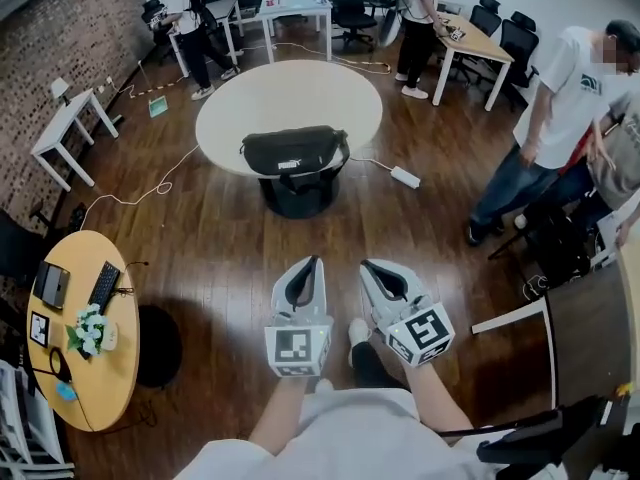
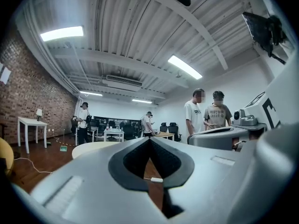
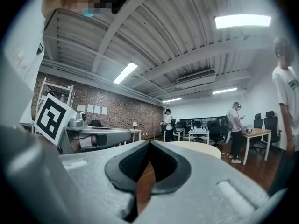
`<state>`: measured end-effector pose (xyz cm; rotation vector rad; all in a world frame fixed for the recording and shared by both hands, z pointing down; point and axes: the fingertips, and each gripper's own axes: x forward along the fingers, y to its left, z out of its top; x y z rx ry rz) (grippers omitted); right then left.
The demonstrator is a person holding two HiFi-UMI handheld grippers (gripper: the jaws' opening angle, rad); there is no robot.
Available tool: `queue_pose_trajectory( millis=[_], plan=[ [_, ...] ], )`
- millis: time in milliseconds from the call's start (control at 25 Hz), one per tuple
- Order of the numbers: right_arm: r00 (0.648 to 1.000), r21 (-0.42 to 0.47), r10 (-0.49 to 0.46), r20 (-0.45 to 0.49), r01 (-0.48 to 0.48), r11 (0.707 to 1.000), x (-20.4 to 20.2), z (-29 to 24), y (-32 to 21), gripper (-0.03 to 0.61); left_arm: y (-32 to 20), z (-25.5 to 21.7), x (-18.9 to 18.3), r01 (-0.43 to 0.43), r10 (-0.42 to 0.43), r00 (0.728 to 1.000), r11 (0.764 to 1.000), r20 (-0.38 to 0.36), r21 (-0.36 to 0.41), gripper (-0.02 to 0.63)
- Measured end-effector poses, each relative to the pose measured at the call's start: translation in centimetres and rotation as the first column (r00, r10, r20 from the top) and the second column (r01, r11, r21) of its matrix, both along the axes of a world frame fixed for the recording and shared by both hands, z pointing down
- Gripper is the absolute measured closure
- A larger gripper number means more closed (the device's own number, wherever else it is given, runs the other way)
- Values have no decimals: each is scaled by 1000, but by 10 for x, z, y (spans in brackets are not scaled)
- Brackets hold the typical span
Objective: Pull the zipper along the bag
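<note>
A black bag lies on the near edge of a round cream table, well ahead of me across the wooden floor. Both grippers hang close to my body, far short of the bag. In the head view the left gripper and right gripper point forward side by side, each with its jaws closed and nothing between them. In the left gripper view the left gripper has its pads meeting at the tip, with the table's edge low behind it. The right gripper looks the same in its own view.
A white power strip and cables lie on the floor beside the round table. A yellow round table with a keyboard stands at my left. People stand at the right by a dark desk. A white side table stands by the brick wall.
</note>
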<state>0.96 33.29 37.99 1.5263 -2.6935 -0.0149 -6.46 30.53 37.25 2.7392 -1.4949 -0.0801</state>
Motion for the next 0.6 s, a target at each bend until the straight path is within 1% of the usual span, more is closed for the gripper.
queue_pose_trajectory(
  millis=[200, 360, 480, 600],
  plan=[
    [999, 43, -25, 29, 24, 999, 38, -17, -98, 590, -91, -9, 35, 23, -23, 999, 1000, 36, 15, 598],
    [998, 81, -26, 61, 21, 997, 75, -28, -169, 590, -146, -21, 55, 59, -61, 997, 997, 49, 46, 598],
    [995, 49, -21, 99, 16, 999, 92, -12, -202, 589, -172, -8, 62, 80, -83, 993, 996, 81, 38, 598],
    [993, -34, -17, 115, 21, 999, 95, 22, -235, 590, -204, 18, 68, 78, -76, 991, 997, 108, -15, 598]
  ],
)
